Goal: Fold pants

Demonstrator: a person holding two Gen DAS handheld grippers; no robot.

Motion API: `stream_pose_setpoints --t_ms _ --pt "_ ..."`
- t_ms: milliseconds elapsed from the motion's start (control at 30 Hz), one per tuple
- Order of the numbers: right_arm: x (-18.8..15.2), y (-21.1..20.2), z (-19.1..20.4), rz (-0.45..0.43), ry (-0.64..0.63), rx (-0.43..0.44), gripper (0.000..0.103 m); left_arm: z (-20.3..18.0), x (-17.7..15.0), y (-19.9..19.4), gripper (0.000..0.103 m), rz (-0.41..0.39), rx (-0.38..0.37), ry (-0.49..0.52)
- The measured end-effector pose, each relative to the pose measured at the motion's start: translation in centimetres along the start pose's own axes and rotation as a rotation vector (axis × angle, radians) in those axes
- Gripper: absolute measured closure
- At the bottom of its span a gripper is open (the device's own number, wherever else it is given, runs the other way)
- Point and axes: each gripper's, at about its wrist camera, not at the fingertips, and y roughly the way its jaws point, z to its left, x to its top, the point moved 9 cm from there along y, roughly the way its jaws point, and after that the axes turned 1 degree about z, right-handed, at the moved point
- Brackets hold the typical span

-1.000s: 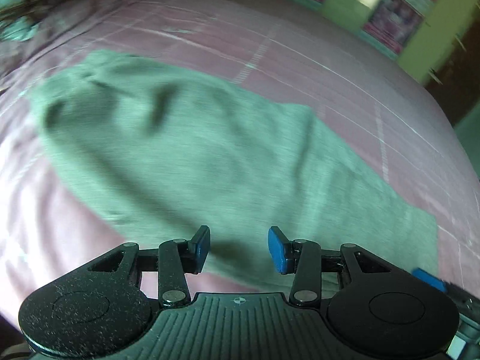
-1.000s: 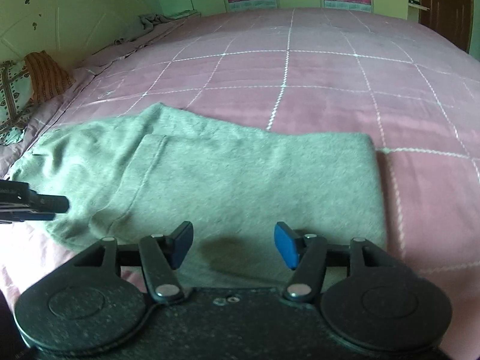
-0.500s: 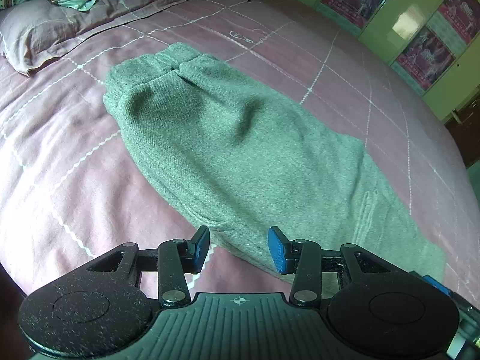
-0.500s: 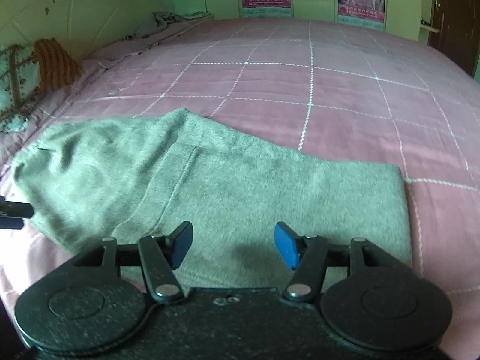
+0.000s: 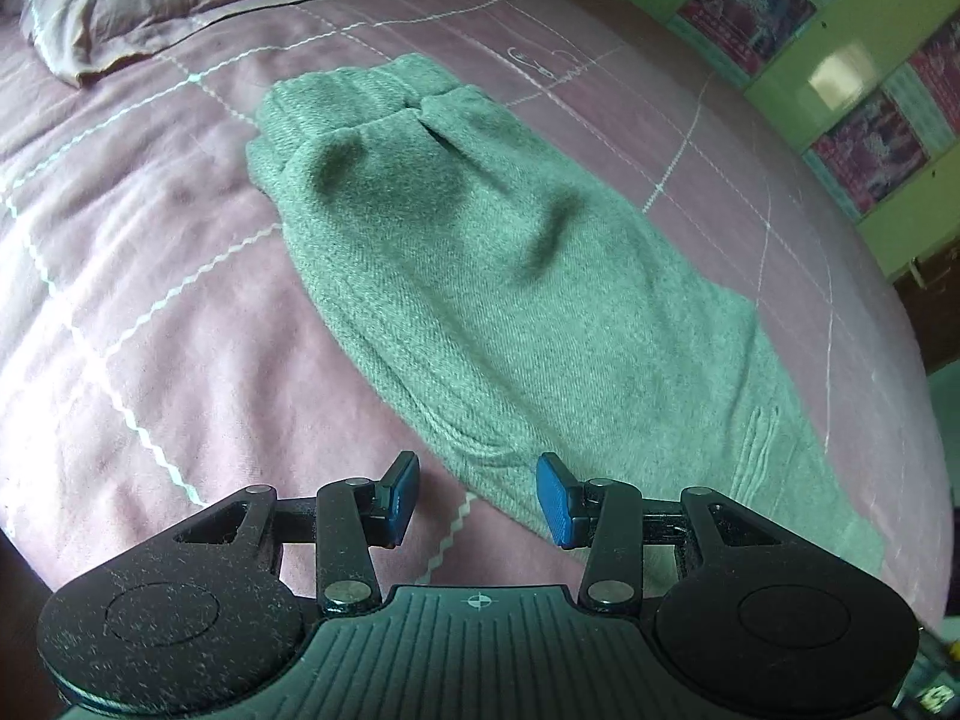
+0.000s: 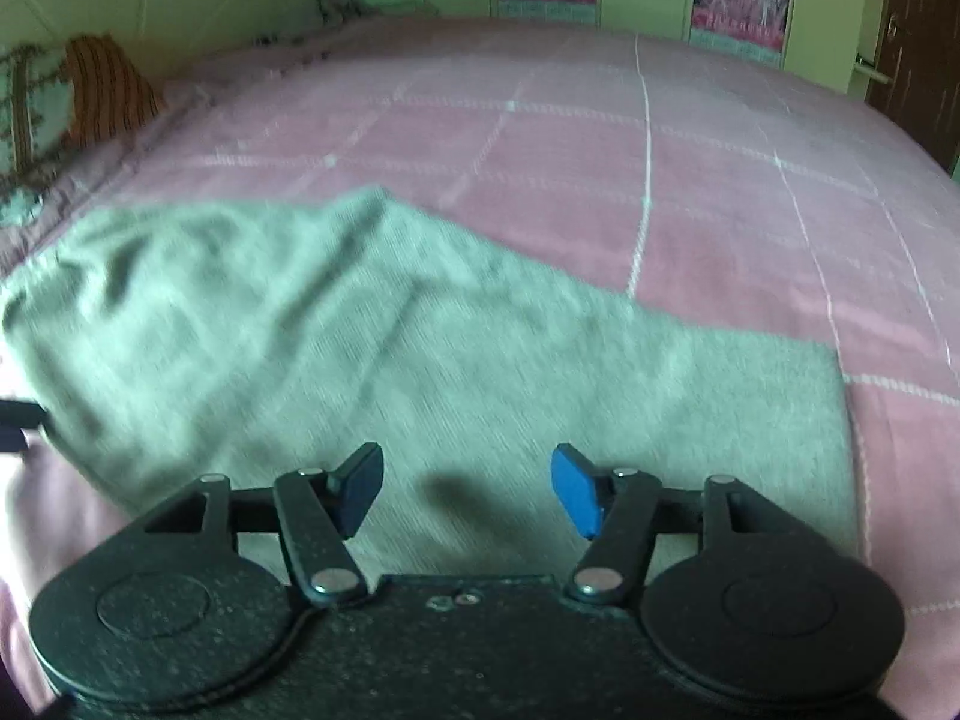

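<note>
both tools are over the pants now, and neither grips a thing. left tool [image 5: 478, 498] hangs with its pads parted and empty, right above the near edge of the grey pants [image 5: 516, 288]; that hem runs just under the gap between the pads. a second ago this view was a blur of cloth close in; now it's sharp and the whole garment shows, from the bunched waistband at the far left down to the flat end at near right. right tool [image 6: 467, 492] is opening its jaws as we speak, nothing between them, with grey fabric spread flat below and its shadow on the cloth. its view has slid nearer the garment's right end over the last second and smeared with the motion.

my read: the pants already lie doubled lengthwise, and both tools are lining up on the near edge for the next fold across.

edges: the right end [image 6: 837, 420] is a clean straight line; the far edge slopes up to a peak mid-garment; the left part is rumpled with creases. plenty of bare pink bedspread [image 6: 690, 180] beyond the far edge and to the right, so room to carry cloth over. a pillow [image 5: 102, 12] sits well apart at far left, and the wall cabinets [image 5: 840, 48] stand well apart at far right.
</note>
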Motion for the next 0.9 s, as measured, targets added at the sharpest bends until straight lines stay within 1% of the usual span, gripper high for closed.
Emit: stream_pose_setpoints --t_ms 33,67,133,233,367,400,467,567,633,700,800,900 --pt "0.2 0.1 0.4 -0.006 0.001 0.009 0.036 0.2 0.1 0.0 0.060 -0.003 -0.005 -0.012" --pt "0.2 0.5 0.7 0.008 0.004 0.025 0.036 0.4 0.2 -0.1 0.060 -0.008 -0.011 -0.026" --pt "-0.7 1.6 1.1 0.060 0.031 0.052 0.035 0.9 0.5 -0.3 0.060 -0.020 -0.015 -0.052" --pt "-1.4 1.4 1.6 0.033 0.007 0.033 0.035 2.0 0.8 -0.1 0.060 -0.020 -0.021 -0.096" --pt "-1.3 0.9 1.5 0.038 0.022 0.041 0.035 2.6 0.9 0.5 0.060 -0.002 -0.072 -0.166" --pt "-1.1 0.7 1.5 0.034 0.029 0.044 0.038 2.7 1.0 0.6 0.060 -0.002 -0.080 -0.177" --pt "-0.5 0.6 1.5 0.016 0.029 0.044 0.040 2.7 1.2 1.0 0.060 -0.002 -0.089 -0.191" --pt "0.1 0.9 1.7 0.019 0.034 0.053 0.038 3.0 1.9 1.9 0.060 -0.012 -0.115 -0.236" --pt "0.0 1.5 2.2 0.046 0.042 0.079 0.036 3.3 2.5 2.4 0.060 -0.017 -0.155 -0.299" --pt "-0.3 1.6 2.5 0.041 0.038 0.073 0.035 3.7 3.0 2.9 0.060 -0.018 -0.183 -0.354" --pt "-0.7 1.8 2.7 0.031 0.021 0.066 0.035 3.8 3.6 3.8 0.060 -0.022 -0.186 -0.373" --pt "-0.7 1.9 2.5 0.034 0.030 0.068 0.033 4.1 3.7 4.2 0.060 -0.016 -0.208 -0.391"
